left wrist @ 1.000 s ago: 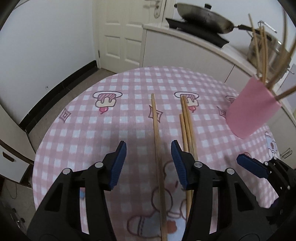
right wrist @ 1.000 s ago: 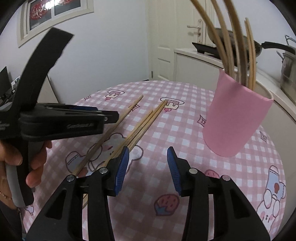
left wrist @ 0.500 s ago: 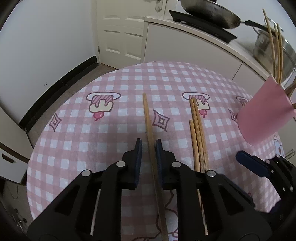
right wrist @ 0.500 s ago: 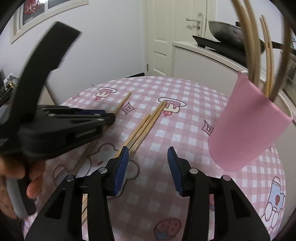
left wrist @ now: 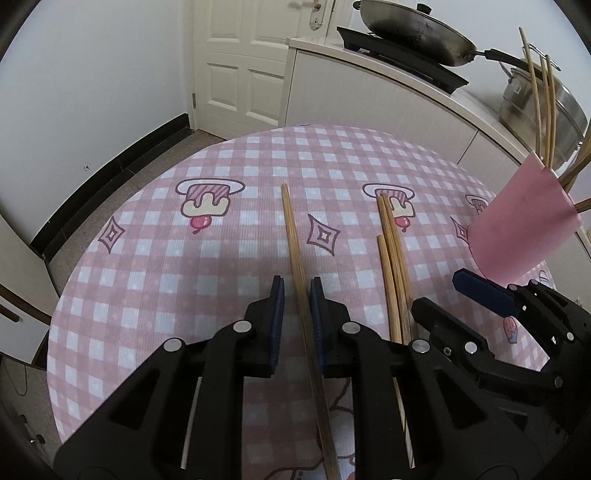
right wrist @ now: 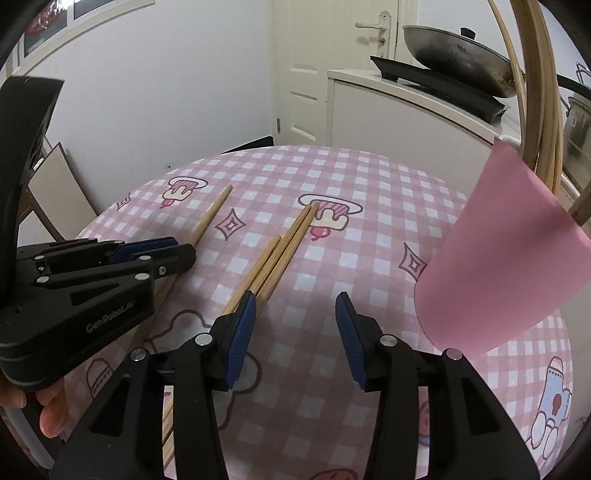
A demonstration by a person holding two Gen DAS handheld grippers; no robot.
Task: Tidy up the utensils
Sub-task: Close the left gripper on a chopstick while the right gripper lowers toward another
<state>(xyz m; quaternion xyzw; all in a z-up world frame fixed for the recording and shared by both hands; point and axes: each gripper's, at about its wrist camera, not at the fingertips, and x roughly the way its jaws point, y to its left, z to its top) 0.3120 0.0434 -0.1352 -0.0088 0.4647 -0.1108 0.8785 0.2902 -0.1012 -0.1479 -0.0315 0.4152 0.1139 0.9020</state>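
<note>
Nearest, left gripper (left wrist: 297,291) clamped on a single chopstick (left wrist: 291,225), blue pads pressed against its sides low over the pink checked tablecloth (left wrist: 229,155). Just to the right, three loose chopsticks (left wrist: 391,240) lying side by side on the cloth. Right gripper (right wrist: 295,325) spread apart with nothing between its pads, left fingertip (right wrist: 243,314) just beside the bundle. Further right, pink holder (right wrist: 502,251) tilted, several chopsticks standing in it. Beyond, wok (left wrist: 410,26) on a stove, white door (left wrist: 240,62) behind.
</note>
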